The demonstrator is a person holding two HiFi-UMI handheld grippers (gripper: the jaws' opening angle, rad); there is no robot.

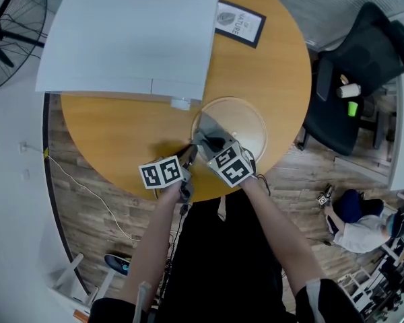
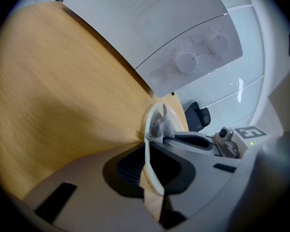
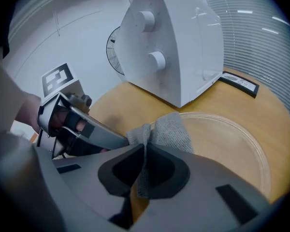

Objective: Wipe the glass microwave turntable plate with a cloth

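Observation:
The clear glass turntable plate lies on the round wooden table, right of centre. My left gripper is shut on the plate's near left rim, which runs edge-on between its jaws. My right gripper is shut on a grey cloth, which spreads from its jaws onto the plate's left part. In the left gripper view the cloth rests on the glass beside the right gripper's finger. The two grippers sit close together at the table's near edge.
A white microwave fills the table's far left, its knobs facing the plate. A framed card lies behind the plate. Off the table stand a fan at left and a black chair at right. A person sits on the floor.

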